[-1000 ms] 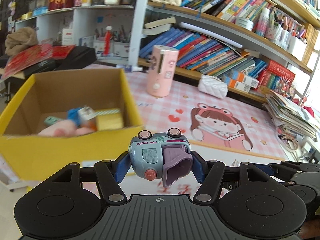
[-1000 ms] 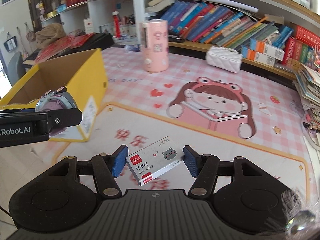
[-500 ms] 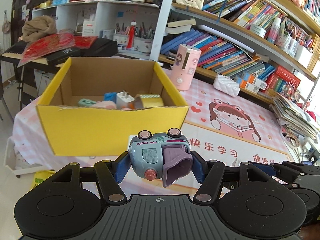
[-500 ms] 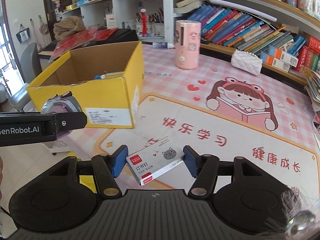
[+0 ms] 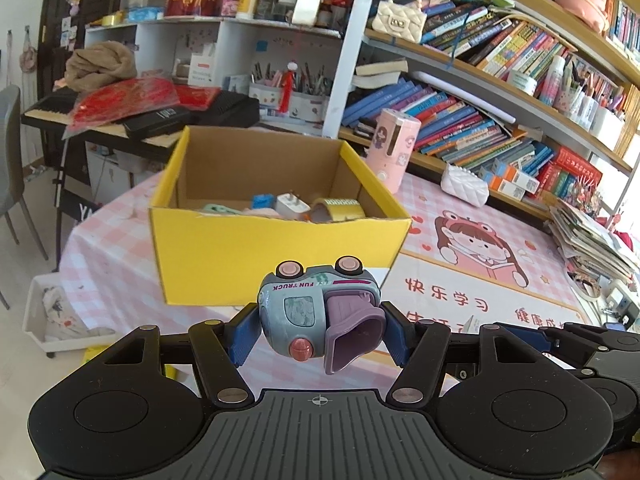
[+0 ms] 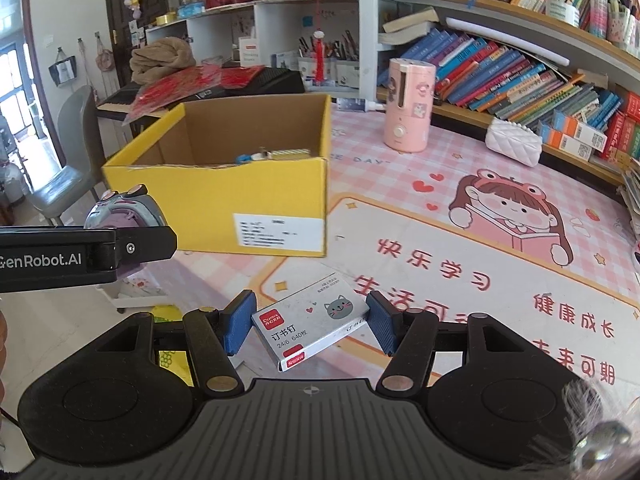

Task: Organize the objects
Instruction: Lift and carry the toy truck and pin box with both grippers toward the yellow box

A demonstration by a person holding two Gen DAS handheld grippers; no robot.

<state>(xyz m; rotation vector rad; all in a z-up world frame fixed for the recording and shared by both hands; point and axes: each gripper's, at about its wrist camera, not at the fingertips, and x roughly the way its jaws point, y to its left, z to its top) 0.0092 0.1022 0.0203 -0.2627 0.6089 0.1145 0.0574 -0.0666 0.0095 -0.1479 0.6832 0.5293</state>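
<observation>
We are seeing one yellow box (image 5: 276, 256) on the table. We are counting one toy truck (image 5: 318, 314) and one small staple box (image 6: 310, 330) with a cat on it. We are seeing two grippers, the left gripper (image 5: 318, 332) and the right gripper (image 6: 308, 326), each holding one thing. We are counting one pink jar (image 6: 408, 106), one white purse (image 6: 514, 142) and one cream purse (image 5: 398, 20) up high. We are not able to count the books, there are too many.

Your left wrist view looks along its fingers at the near wall of the yellow box (image 5: 276, 260), fairly close. Your right wrist view sits further right, facing the same box (image 6: 224, 204) obliquely. Both share the pink mat (image 5: 476, 292) (image 6: 460, 264) and far bookshelves (image 5: 480, 92) (image 6: 500, 60).
</observation>
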